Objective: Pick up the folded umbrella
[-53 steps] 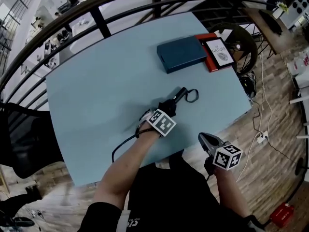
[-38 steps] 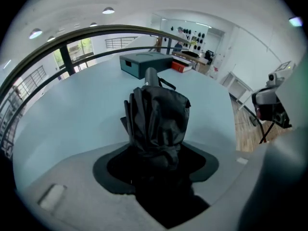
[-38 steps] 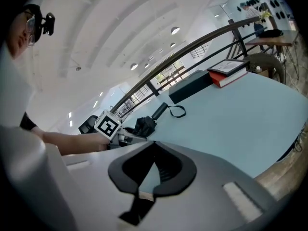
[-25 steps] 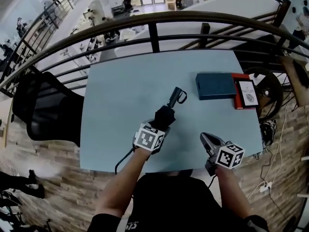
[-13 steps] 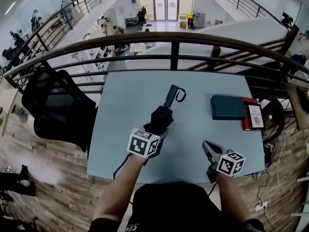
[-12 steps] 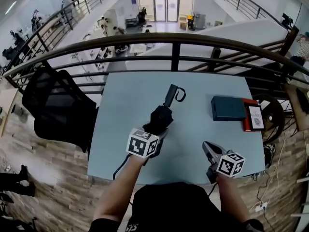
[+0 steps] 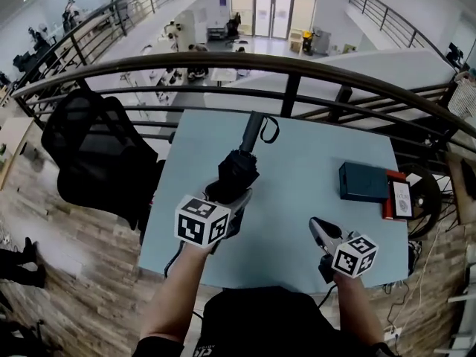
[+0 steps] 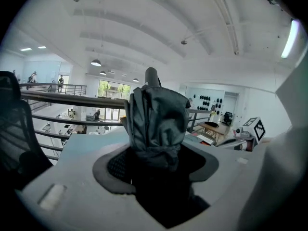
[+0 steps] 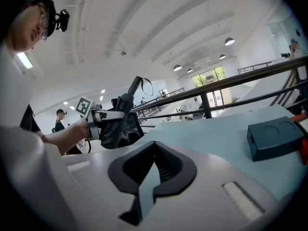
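The folded black umbrella (image 7: 236, 171) hangs above the light blue table (image 7: 297, 199), tilted with its handle (image 7: 253, 131) and wrist loop pointing away from me. My left gripper (image 7: 230, 192) is shut on its bunched canopy end. In the left gripper view the grey-black fabric (image 8: 156, 124) fills the space between the jaws of the left gripper (image 8: 154, 162). My right gripper (image 7: 318, 227) hovers over the table's near right part, shut and holding nothing. The right gripper view shows its pads (image 9: 153, 170) together, with the umbrella (image 9: 122, 117) held up at the left.
A dark blue box (image 7: 364, 181) and a red book (image 7: 398, 197) lie at the table's right edge. A dark railing (image 7: 290, 88) runs behind the table. A black office chair (image 7: 97, 147) stands to the left. A cable trails off the near table edge.
The left gripper has lifted the umbrella off the table and up toward the camera, handle tipping away. The right gripper has drifted a little. The head view has tilted up.
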{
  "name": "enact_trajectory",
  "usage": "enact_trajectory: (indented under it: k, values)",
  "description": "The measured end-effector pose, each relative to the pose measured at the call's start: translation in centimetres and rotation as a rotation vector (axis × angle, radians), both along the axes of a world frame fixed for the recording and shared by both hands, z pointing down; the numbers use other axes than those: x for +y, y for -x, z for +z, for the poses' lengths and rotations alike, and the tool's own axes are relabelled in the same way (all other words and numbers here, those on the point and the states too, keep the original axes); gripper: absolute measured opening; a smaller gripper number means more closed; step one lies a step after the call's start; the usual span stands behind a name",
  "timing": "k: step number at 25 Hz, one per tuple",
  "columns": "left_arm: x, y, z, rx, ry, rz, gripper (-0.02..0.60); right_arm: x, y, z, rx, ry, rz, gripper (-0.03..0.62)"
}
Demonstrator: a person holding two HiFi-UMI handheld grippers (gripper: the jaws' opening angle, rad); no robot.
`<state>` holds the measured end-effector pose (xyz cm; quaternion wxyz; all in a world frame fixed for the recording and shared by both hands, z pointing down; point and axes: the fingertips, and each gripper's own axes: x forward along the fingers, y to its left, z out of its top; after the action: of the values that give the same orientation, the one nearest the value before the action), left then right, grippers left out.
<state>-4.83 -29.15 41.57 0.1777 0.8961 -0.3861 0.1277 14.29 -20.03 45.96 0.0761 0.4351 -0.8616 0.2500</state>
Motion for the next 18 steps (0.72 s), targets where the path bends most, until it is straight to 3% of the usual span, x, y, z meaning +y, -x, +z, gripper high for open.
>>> enact_trajectory:
  k: [7, 18]
  values:
    - [0.0, 0.2, -4.1, 0.055, -0.084, -0.070, 0.276, -0.6, -0.3, -1.5, 0.028, -0.046, -0.095, 0.002]
    - [2.2, 0.1, -6.4, 0.127, -0.129, -0.160, 0.276, -1.2, -3.9, -4.6, -0.029, -0.147, -0.079, 0.001]
